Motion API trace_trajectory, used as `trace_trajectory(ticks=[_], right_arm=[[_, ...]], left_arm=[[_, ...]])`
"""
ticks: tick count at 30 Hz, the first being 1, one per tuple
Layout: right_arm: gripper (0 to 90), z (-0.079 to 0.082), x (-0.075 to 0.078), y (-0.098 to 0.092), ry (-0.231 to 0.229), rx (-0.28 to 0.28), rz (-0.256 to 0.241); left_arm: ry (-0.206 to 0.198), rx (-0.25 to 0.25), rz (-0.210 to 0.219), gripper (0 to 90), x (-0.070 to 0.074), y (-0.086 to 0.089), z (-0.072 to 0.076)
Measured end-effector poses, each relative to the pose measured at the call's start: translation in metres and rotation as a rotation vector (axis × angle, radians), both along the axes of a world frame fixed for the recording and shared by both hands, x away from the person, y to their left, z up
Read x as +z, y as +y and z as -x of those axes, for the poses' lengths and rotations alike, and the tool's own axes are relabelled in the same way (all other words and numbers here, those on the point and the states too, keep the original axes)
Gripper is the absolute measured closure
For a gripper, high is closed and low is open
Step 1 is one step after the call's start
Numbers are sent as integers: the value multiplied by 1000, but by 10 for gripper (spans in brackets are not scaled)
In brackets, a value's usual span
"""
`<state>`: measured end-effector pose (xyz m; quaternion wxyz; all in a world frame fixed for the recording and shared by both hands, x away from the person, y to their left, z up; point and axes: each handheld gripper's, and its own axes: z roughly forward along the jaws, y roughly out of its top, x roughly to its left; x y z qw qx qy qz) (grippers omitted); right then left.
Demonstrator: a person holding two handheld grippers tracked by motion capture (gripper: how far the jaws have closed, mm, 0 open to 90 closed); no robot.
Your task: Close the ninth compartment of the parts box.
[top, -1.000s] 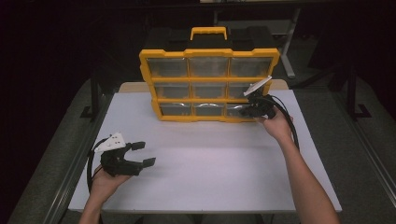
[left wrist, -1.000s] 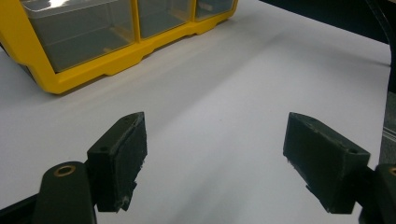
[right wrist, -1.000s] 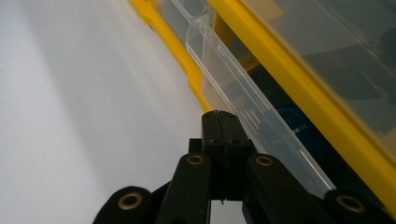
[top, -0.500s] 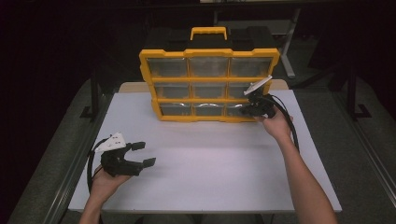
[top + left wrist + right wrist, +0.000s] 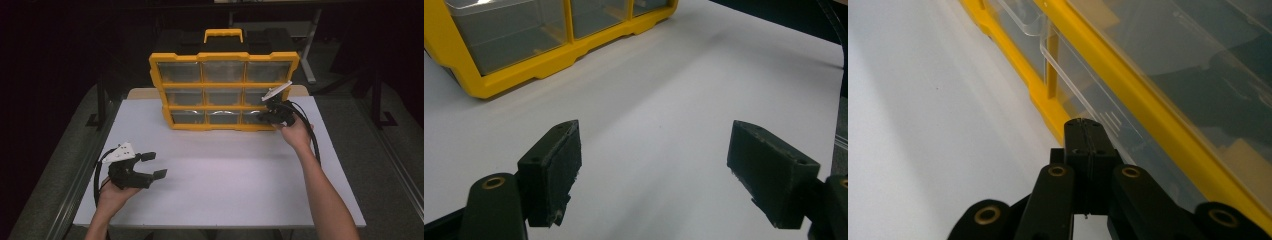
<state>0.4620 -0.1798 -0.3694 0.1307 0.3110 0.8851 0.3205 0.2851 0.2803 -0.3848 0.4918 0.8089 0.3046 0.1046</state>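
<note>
A yellow organizer case (image 5: 220, 84) with clear drawers stands upright at the back of the white table (image 5: 225, 175). My right gripper (image 5: 261, 118) is at its bottom right drawer (image 5: 251, 115). In the right gripper view the right gripper (image 5: 1084, 122) is shut, jaws pressed together, tips against the drawer's clear pull lip (image 5: 1058, 65) beside the yellow frame (image 5: 1148, 105). I cannot tell whether the lip is pinched. My left gripper (image 5: 156, 165) rests low at the table's front left. It stands open (image 5: 654, 165) with nothing between the jaws, facing the case (image 5: 549, 62).
A yellow carry handle (image 5: 223, 34) tops the case. Dark floor and metal table legs (image 5: 102, 100) surround the table. White tabletop (image 5: 664, 90) lies between the left gripper and the case.
</note>
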Motion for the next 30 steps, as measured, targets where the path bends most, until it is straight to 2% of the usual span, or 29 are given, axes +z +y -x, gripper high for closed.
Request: trace_trajectory(ticks=[9, 13, 16, 21, 23, 24, 26, 27, 30], right_arm=[[890, 1, -1, -1, -4, -1, -4], [889, 3, -1, -2, 0, 5, -29], [887, 4, 0, -5, 2, 17, -45], [825, 11, -1, -5, 15, 25, -71], [803, 13, -1, -5, 16, 24, -82], [763, 16, -3, -5, 30, 23, -112], [737, 17, -3, -5, 39, 17, -121], [669, 20, -5, -4, 44, 16, -127], [619, 23, -6, -4, 49, 4, -148]], left_arm=[[0, -3, 1, 216, -1, -1, 0], [-1, -6, -8, 216, 0, -1, 0], [3, -4, 1, 216, -1, -2, 0], [0, -13, -16, 216, -1, -2, -1], [0, -11, -8, 216, -3, -3, -1], [9, -9, -9, 215, -3, -4, 0], [13, -11, -16, 215, -3, -5, -1], [5, -13, -14, 214, -4, -6, -1], [4, -19, -34, 213, -5, -7, -2]])
